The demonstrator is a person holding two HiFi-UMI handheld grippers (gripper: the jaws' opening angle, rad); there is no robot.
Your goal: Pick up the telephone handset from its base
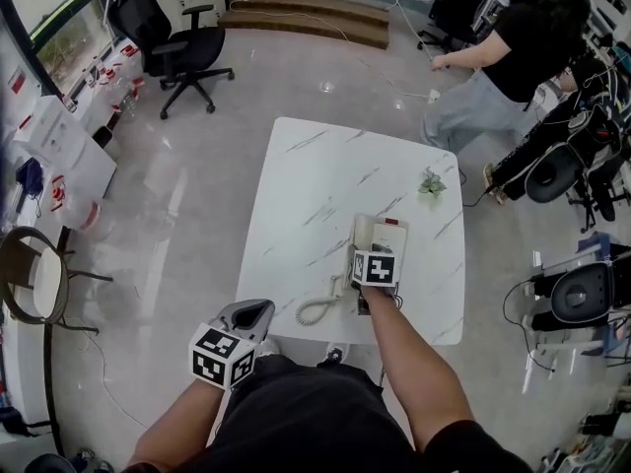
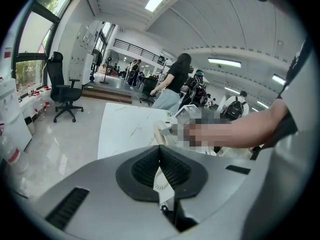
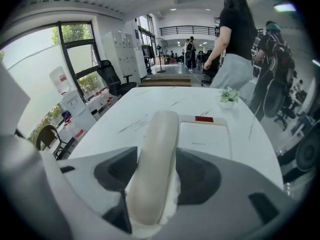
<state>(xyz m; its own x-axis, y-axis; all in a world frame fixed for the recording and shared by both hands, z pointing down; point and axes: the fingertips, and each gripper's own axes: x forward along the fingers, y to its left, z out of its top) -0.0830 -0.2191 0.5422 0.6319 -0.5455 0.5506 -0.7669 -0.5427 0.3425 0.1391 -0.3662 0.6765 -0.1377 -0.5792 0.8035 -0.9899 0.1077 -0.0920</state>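
A cream telephone handset (image 3: pixel 155 159) lies lengthwise on its white base (image 3: pixel 206 139), which has a small red label. The phone stands near the front right of the white marble table (image 1: pixel 315 175). My right gripper (image 3: pixel 157 173) straddles the handset's near end with its jaws wide, one dark pad on each side. In the head view the right gripper (image 1: pixel 368 247) sits over the handset (image 1: pixel 361 233). A coiled cord (image 1: pixel 315 310) trails left from the phone. My left gripper (image 1: pixel 258 311) hangs off the table's front edge, shut with nothing in it; in its own view, the left gripper (image 2: pixel 160 148) has touching pads.
A small potted plant (image 1: pixel 431 182) stands at the table's far right. A person in black (image 1: pixel 513 57) stands beyond the table by cluttered equipment. A black office chair (image 1: pixel 173 52) is far left, wooden steps (image 1: pixel 306 18) behind. Shiny floor surrounds the table.
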